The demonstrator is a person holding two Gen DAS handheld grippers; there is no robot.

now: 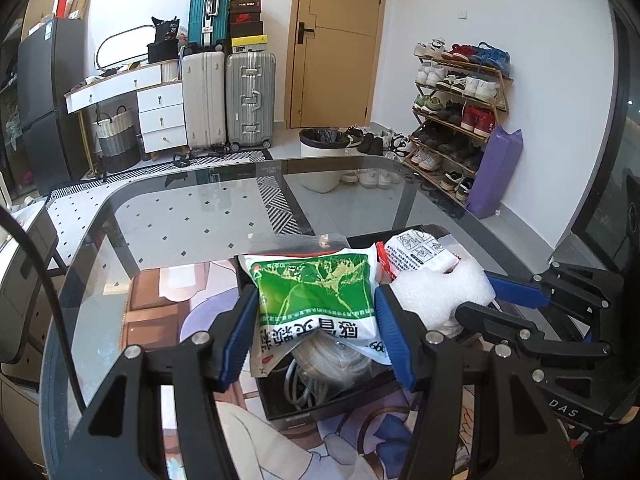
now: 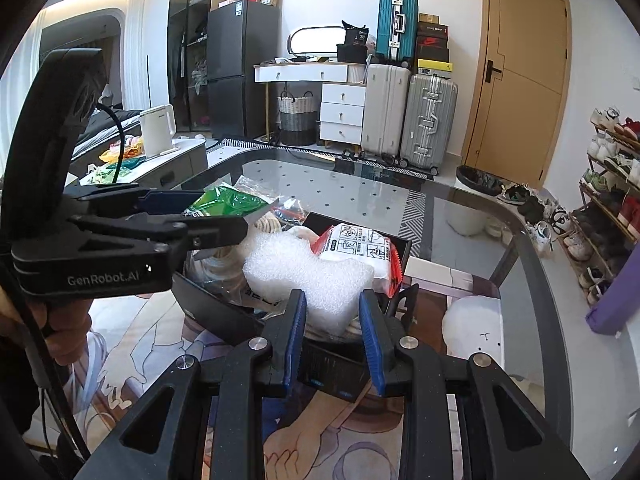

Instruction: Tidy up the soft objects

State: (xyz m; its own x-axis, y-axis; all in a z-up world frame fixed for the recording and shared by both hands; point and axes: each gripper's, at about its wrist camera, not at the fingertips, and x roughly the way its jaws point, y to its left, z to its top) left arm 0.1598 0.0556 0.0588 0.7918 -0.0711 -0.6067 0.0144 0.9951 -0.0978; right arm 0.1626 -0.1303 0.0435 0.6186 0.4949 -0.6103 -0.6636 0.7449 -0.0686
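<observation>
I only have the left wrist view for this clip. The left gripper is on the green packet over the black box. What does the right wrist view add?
Observer: The right gripper has its jaws closed on the white foam piece.
Reviewer: Anything on the mat to the right of the box?
Observer: Yes, a round white plush lies there, apart from the black box.
Reviewer: What is left of the table?
Observer: A white kettle stands on a side surface.
</observation>
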